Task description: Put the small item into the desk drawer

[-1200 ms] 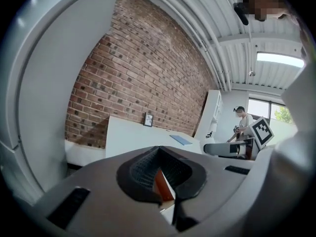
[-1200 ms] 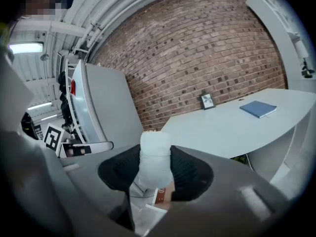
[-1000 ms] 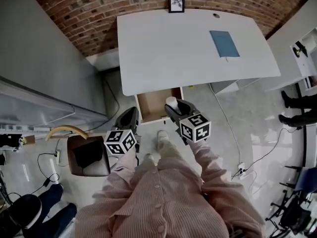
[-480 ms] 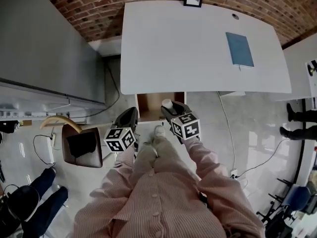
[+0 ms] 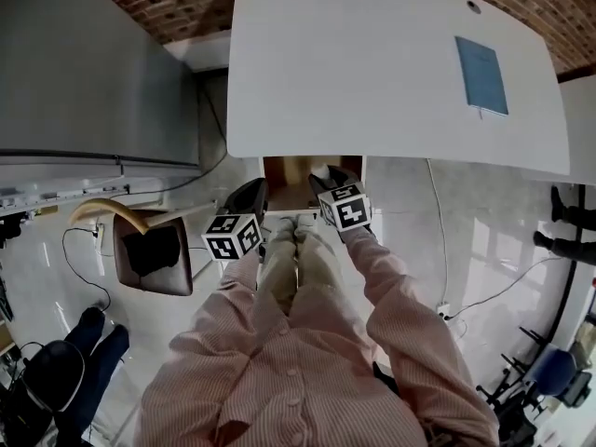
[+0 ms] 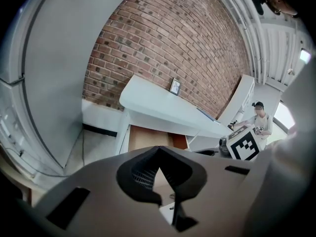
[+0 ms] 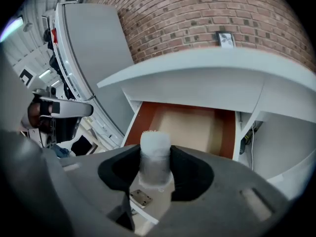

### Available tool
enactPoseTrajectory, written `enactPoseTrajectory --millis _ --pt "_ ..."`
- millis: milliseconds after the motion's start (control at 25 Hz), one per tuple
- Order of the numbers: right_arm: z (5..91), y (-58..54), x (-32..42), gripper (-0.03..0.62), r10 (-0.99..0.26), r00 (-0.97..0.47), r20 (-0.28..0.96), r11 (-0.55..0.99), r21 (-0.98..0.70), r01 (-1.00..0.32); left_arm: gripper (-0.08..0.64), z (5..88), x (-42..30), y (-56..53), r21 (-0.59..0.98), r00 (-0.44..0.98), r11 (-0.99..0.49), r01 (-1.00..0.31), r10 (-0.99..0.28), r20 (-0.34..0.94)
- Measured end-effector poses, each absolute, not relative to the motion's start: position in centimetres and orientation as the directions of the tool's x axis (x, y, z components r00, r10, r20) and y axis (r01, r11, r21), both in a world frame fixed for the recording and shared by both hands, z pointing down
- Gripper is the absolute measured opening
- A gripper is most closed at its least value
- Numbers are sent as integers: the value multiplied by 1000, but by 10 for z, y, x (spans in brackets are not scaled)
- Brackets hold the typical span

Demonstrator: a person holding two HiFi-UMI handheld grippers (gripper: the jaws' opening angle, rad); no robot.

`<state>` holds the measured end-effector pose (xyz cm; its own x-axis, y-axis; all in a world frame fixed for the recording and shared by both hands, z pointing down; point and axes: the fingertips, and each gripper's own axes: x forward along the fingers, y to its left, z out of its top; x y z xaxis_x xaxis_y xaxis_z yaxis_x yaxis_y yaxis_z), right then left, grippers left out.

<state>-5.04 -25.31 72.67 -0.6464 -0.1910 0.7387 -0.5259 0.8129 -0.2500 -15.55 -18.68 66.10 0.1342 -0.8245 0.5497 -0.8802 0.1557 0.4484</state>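
A rough red-brick wall (image 7: 197,14) backs the smooth white bench (image 5: 372,63), whose front edge curves. Beneath it the drawer (image 7: 197,125) stands open, a shallow box with a pale wood floor and reddish-brown sides. The left tool (image 6: 158,152) is pinched narrow and empty. The right tool (image 5: 331,182) grips the item (image 7: 155,152), a small frosted white cylinder, upright at the drawer's open front.
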Motion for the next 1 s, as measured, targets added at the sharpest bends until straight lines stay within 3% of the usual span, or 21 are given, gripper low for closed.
enactPoseTrajectory --millis 480,600,720,1000 --pt "820 -270 -64 175 -122 -543 831 898 -142 -417 2 731 -147 -207 493 190 133 -860 -813 551" --pt "836 -270 -64 175 -53 -518 854 874 -211 -437 2 742 -145 -209 498 193 136 -857 -810 553" --pt "840 -282 -65 175 -61 -519 853 858 -221 -464 2 745 -145 -212 503 191 140 -853 -813 550" --pt "857 -282 -76 175 -51 -469 882 933 -125 -337 2 751 -138 -217 507 207 128 -853 -807 552"
